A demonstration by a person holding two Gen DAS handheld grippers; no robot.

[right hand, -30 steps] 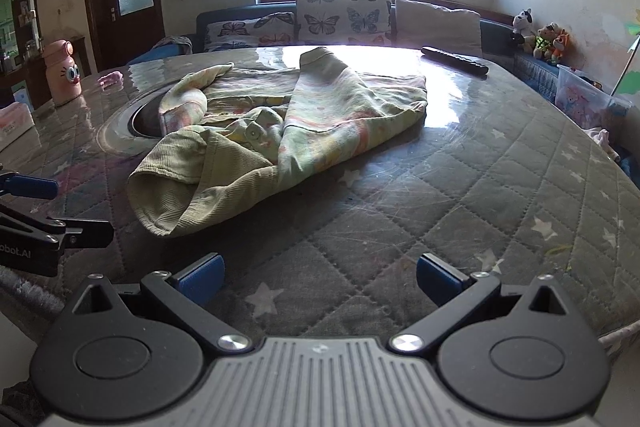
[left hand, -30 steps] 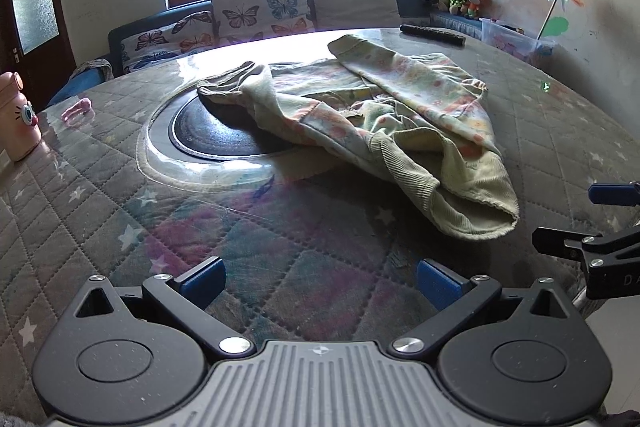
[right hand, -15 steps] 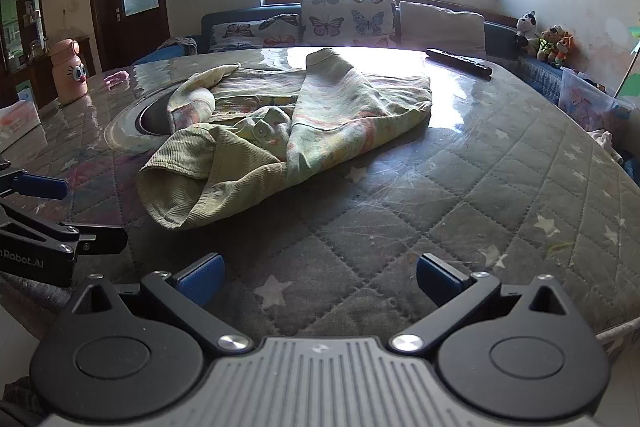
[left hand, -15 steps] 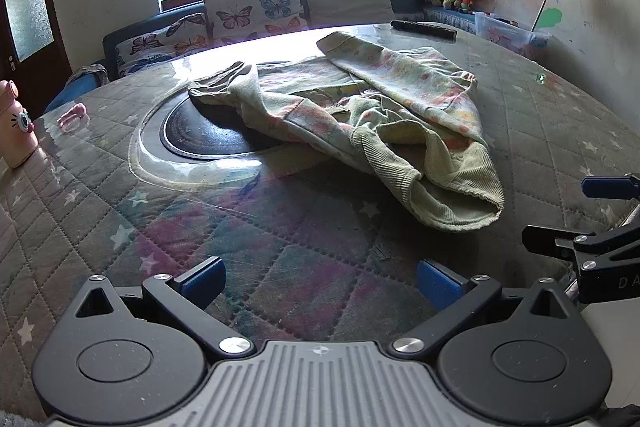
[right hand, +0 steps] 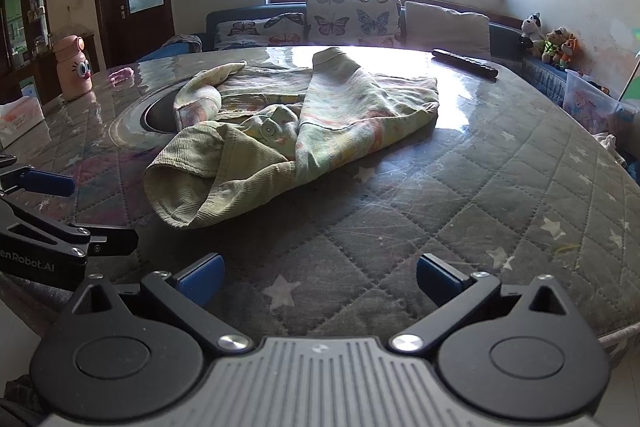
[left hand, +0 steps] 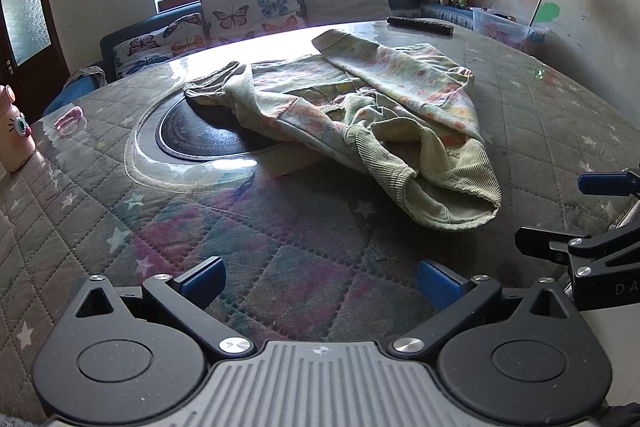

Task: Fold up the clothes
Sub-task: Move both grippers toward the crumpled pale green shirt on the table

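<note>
A crumpled pale green floral garment (left hand: 360, 111) with ribbed cuffs lies in the middle of the round quilted table (left hand: 280, 267); it also shows in the right wrist view (right hand: 288, 131). My left gripper (left hand: 320, 281) is open and empty, low over the table's near edge, short of the garment's near cuff (left hand: 448, 203). My right gripper (right hand: 320, 279) is open and empty, also at the near edge. Each gripper shows at the side of the other's view: the right one (left hand: 568, 215) and the left one (right hand: 68, 211).
A dark round hotplate (left hand: 200, 135) sits in the table's centre, partly under the garment. A pink bottle (right hand: 74, 67) and a white box (right hand: 20, 115) stand at the left. A dark remote (right hand: 464, 63) lies at the far edge. A sofa (right hand: 352, 19) stands behind.
Both grippers have drawn back a little and risen slightly; the garment now looks a bit farther away. The garment has not moved.
</note>
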